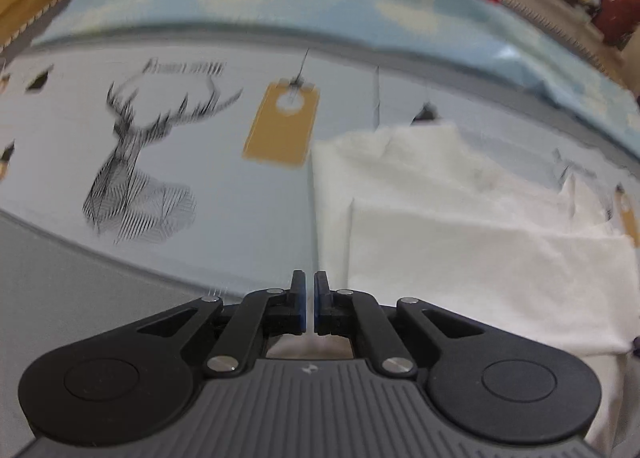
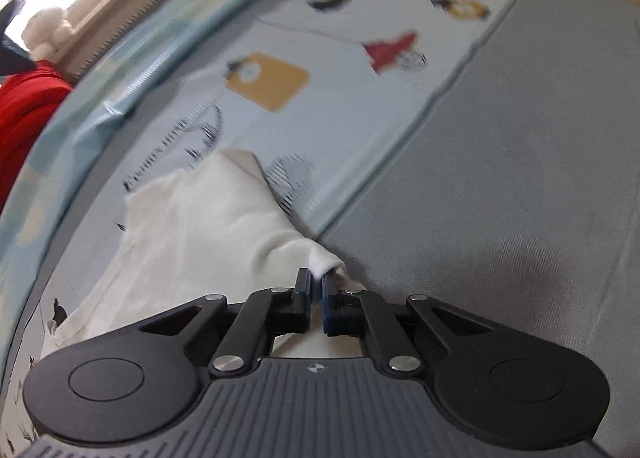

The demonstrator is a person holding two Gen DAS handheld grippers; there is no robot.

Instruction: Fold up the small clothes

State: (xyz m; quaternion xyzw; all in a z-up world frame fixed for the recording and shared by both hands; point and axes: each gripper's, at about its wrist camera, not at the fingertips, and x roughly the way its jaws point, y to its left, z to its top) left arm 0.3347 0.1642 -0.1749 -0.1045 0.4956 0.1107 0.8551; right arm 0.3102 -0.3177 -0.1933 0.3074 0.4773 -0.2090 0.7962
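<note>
A pale printed mat [image 1: 248,194] is lying over a grey floor [image 2: 520,178]. The white garment [image 1: 460,226] is spreading to the right of the left gripper [image 1: 310,290], whose fingers are closed together; whether cloth is between them I cannot tell. The right gripper [image 2: 317,290] is pinching the garment's near corner.

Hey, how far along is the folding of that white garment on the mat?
Done: the white garment already has one layer folded over itself in the left wrist view. In hand: the right gripper is shut on a bunched corner of the cloth, lifting it off the grey mat. The left gripper is shut beside the garment's edge; whether it pinches cloth is unclear. Left: laying that corner over and flattening.
</note>
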